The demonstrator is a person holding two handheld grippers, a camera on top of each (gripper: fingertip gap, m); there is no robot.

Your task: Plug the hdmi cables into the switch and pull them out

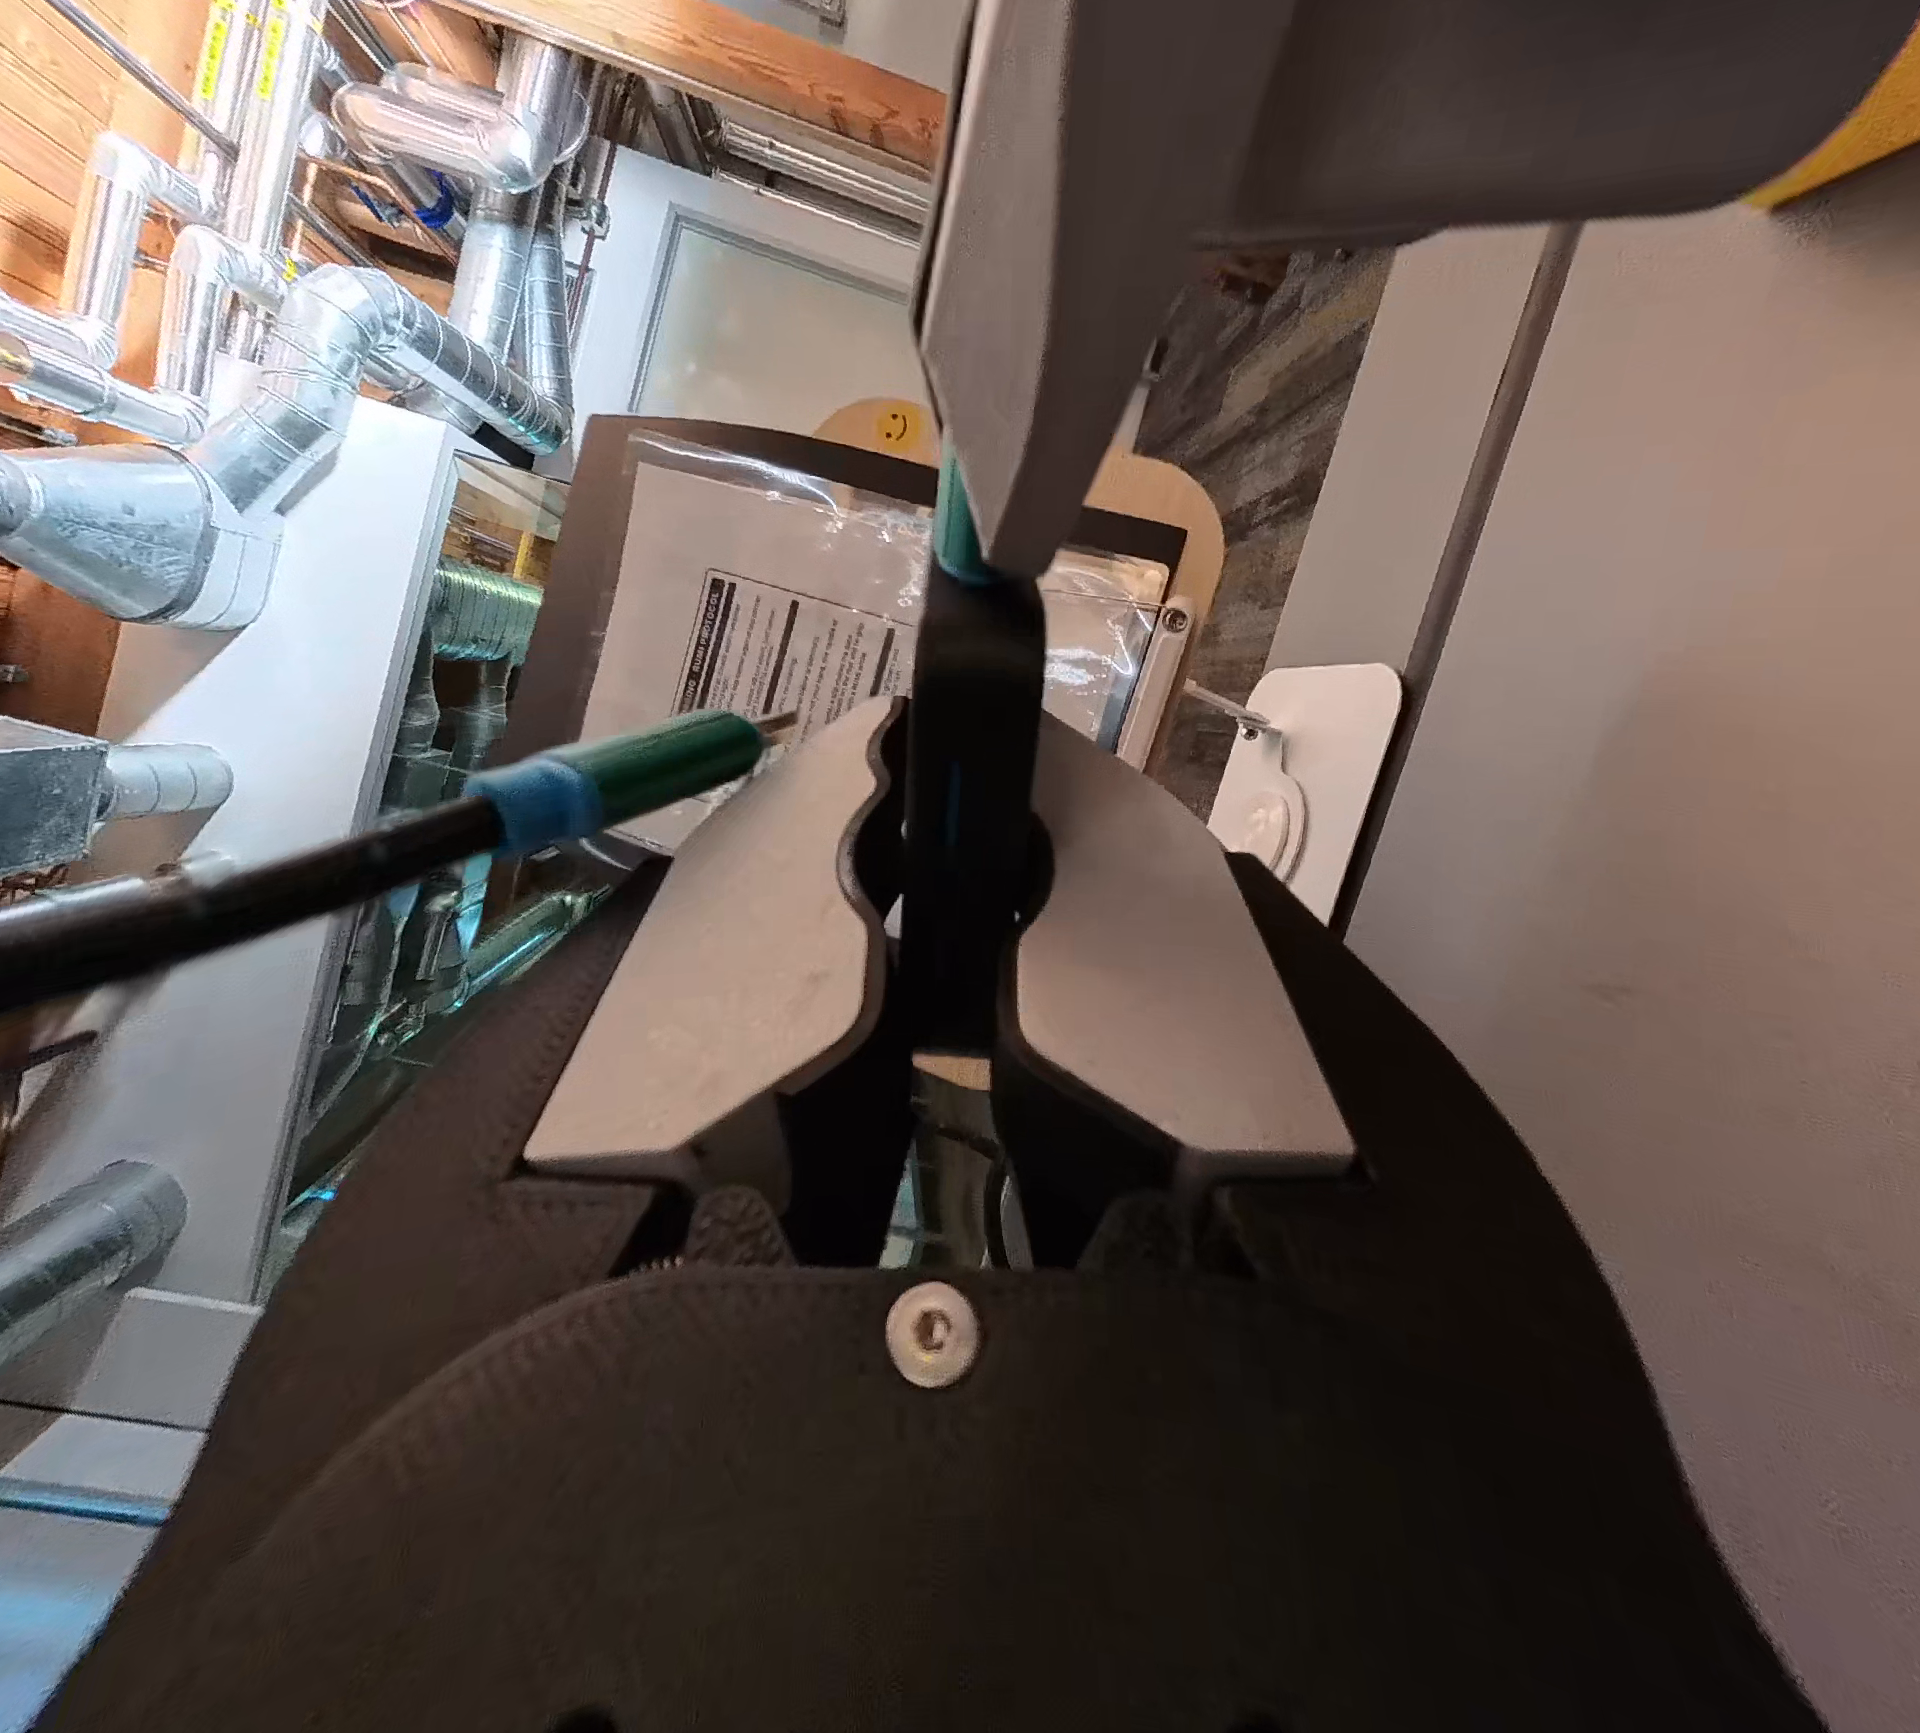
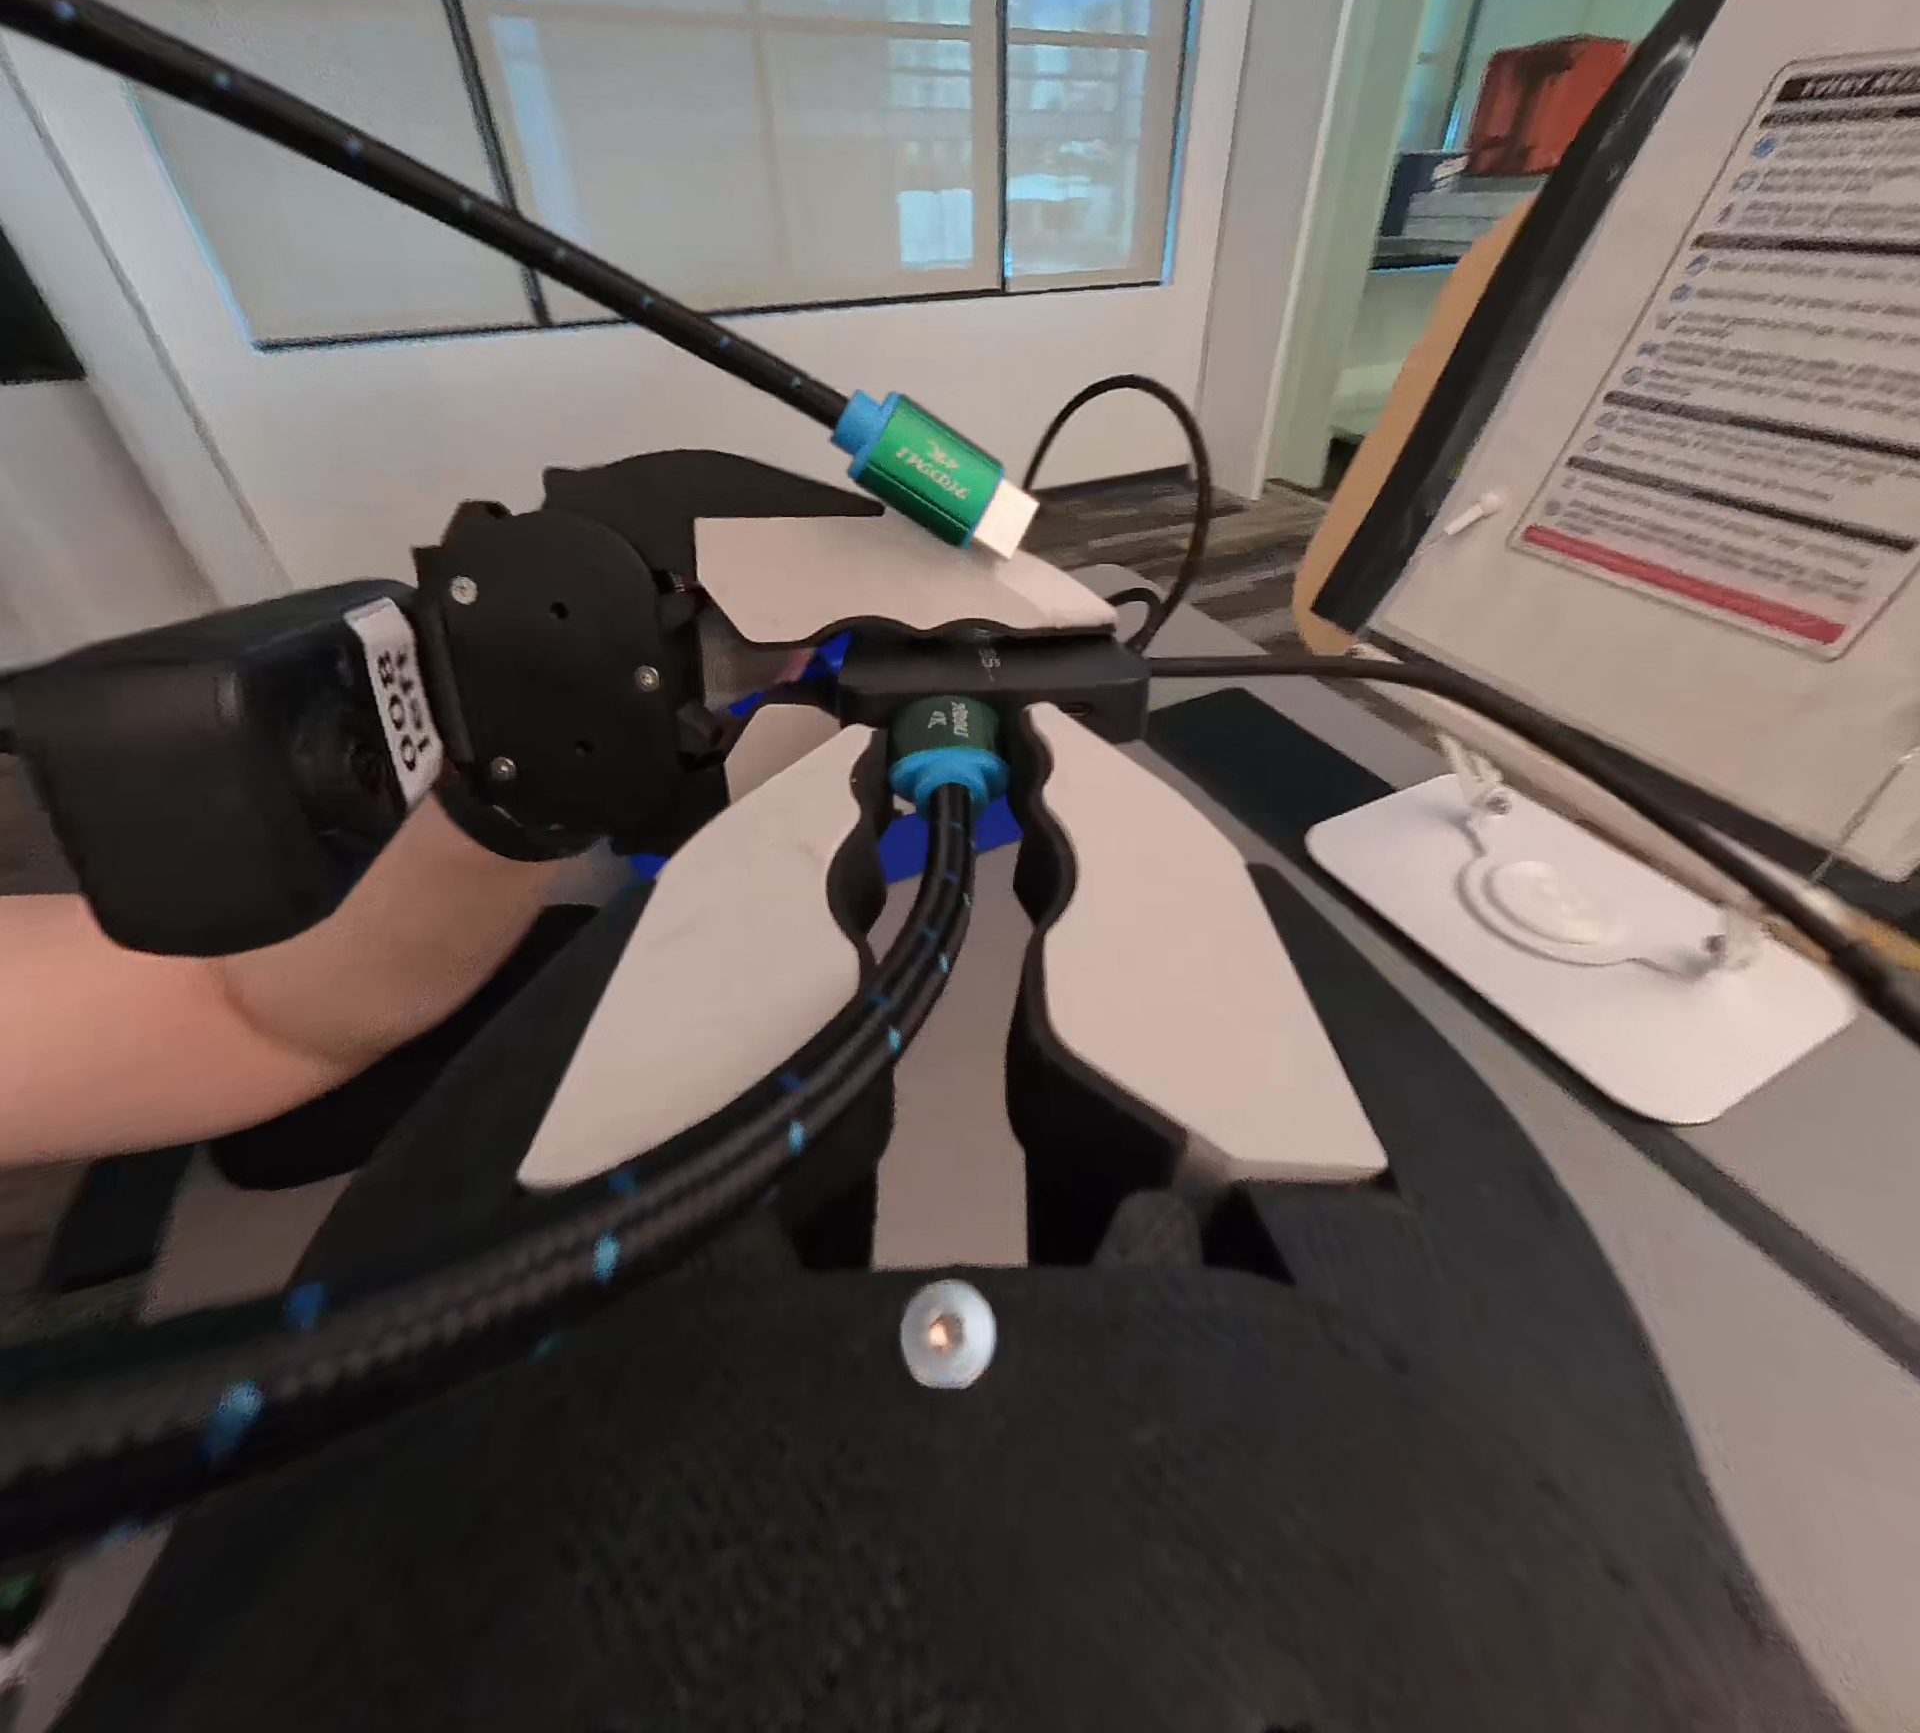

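Jaws clamped on the switch (image 2: 997,670) by the left gripper (image 2: 935,634).

Right gripper (image 2: 951,769) jaws flank one plugged green HDMI connector (image 2: 943,733), grip uncertain; a second connector (image 2: 930,478) hangs free above. Two cables.

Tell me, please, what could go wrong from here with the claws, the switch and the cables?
The right claw straddles the plugged connector; a skewed pull could strain the port of the switch. The left claw pinches only the switch's thin edges, so it may twist or slip under the pull. The loose plug rests on the left claw and could slide off or tangle with the braided cable.
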